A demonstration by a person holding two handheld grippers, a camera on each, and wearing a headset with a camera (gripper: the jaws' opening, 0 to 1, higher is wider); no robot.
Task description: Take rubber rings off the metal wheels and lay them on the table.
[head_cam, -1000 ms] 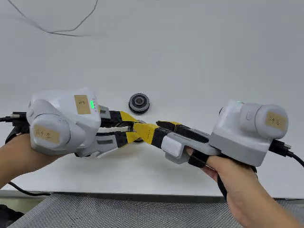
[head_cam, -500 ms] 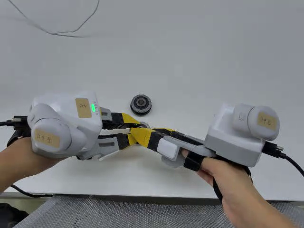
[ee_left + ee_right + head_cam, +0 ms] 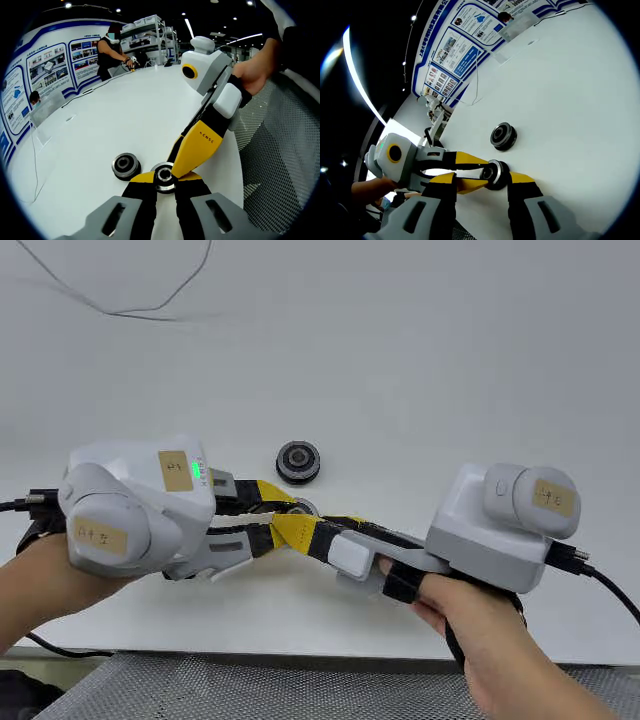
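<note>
Left gripper view: left gripper [image 3: 165,180] and right gripper [image 3: 176,166] both clamp wheel [image 3: 164,174], lower centre; second wheel [image 3: 126,166] just left.

Our left gripper [image 3: 276,510] and right gripper [image 3: 298,522] cross fingers around the near wheel [image 3: 304,506]; the far wheel [image 3: 297,461] lies just beyond on the tabletop [image 3: 450,370].

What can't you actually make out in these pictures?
- Head view: jaws of the left gripper and right gripper cross over the held wheel, hiding its rim; ring on or off is unclear.
- Head view: paper labels on the grippers, writing too small to read.
- Left gripper view: wall posters, too small and blurred.
</note>
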